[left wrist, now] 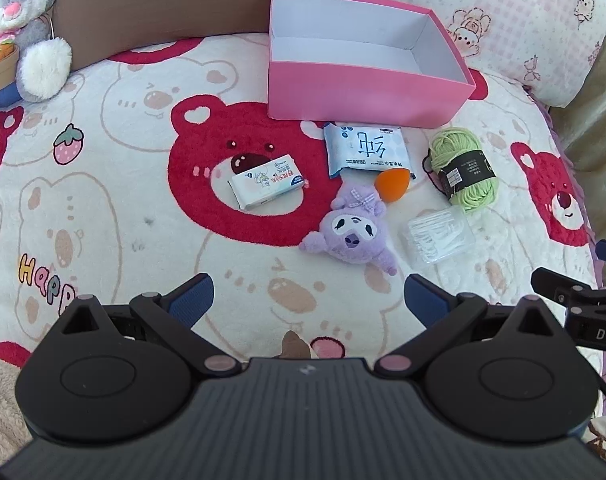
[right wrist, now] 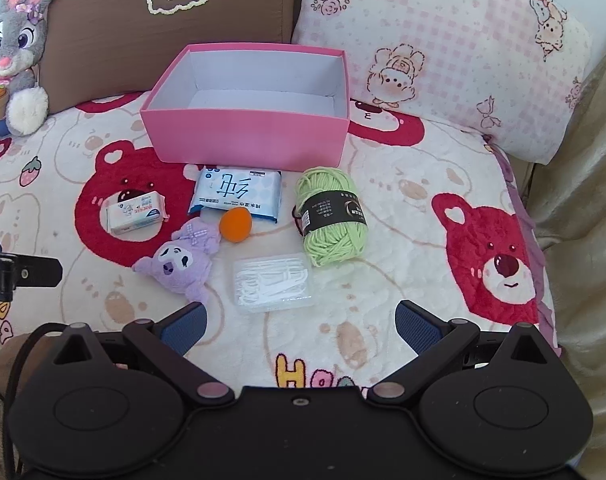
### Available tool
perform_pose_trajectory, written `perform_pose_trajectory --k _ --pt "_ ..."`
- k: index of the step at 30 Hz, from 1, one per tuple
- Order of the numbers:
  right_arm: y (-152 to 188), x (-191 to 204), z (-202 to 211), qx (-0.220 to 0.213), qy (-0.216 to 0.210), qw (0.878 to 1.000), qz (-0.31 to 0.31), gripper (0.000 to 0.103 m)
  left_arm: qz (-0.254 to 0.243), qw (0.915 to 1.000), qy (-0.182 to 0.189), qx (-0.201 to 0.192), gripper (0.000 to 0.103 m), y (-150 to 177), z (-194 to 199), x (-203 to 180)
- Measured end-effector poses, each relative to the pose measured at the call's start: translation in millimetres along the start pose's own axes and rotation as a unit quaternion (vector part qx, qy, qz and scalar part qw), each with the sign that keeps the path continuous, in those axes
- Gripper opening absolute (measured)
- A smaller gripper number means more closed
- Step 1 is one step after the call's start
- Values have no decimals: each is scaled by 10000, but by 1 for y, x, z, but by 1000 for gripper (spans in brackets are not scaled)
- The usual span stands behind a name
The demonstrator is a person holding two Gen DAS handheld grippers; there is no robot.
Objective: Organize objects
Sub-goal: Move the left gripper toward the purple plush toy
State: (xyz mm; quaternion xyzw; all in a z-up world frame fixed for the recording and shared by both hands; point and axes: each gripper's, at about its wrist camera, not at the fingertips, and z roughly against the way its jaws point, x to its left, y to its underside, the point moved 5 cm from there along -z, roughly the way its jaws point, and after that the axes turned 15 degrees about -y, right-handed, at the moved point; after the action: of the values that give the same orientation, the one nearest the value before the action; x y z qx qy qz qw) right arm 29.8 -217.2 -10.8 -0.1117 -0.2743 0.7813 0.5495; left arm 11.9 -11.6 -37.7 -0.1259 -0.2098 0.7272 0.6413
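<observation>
left hand-held gripper (left wrist: 309, 298): released, jaws spread wide, held nothing, hovered over the blanket near the plush.
right hand-held gripper (right wrist: 299, 326): released too, jaws wide apart, nothing between them, just short of the floss picks.
box (left wrist: 367, 88): pink, white inside, lid off, nothing in it; sat at the far side of the blanket (left wrist: 123, 200), against the pillows.
tissue pack (left wrist: 268, 187): small white pack, lay on the red bear print, left of the others, apart from them.
wipes (left wrist: 367, 150): blue-white pack, just in front of the box, its near edge touching the sponge.
sponge (left wrist: 393, 184): orange, egg-shaped, between wipes and plush, touching both as far as could be told.
plush (left wrist: 353, 230): purple, bow on head, lay face up, nearest the left hand-held gripper.
yarn (left wrist: 463, 168): green skein with a black band, right of the wipes, apart from them.
floss picks (right wrist: 273, 282): clear packet of white picks, in front of the yarn, right of the plush.
bunny (right wrist: 15, 56): grey toy, far left corner, leaned on a brown cushion (right wrist: 143, 28).
pillow (right wrist: 443, 52): pink check, right of the box.
</observation>
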Motion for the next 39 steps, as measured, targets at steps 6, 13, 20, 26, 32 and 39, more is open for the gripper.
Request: perform_pose_trajectory --k 6,13,20,26,32,39 --pt "2 -3 -4 44 -42 10000 -70 102 -7 9999 61 98 103 0 -2 2" --pt "3 -4 -4 56 -56 9999 -102 102 4 9999 70 115 103 -1 -4 3" --pt "4 -3 -5 55 -51 9999 -104 102 12 9999 63 129 103 -1 -4 3" --pt "0 -2 -3 33 -202 9997 -162 102 16 9998 160 152 103 -2 -4 2" --pt "-37 22 7 -74 -1250 9908 511 102 -43 9997 243 25 103 -43 10 11" --pt "-74 46 -6 -287 -1584 9712 1756 102 161 9984 531 78 101 -84 8 16"
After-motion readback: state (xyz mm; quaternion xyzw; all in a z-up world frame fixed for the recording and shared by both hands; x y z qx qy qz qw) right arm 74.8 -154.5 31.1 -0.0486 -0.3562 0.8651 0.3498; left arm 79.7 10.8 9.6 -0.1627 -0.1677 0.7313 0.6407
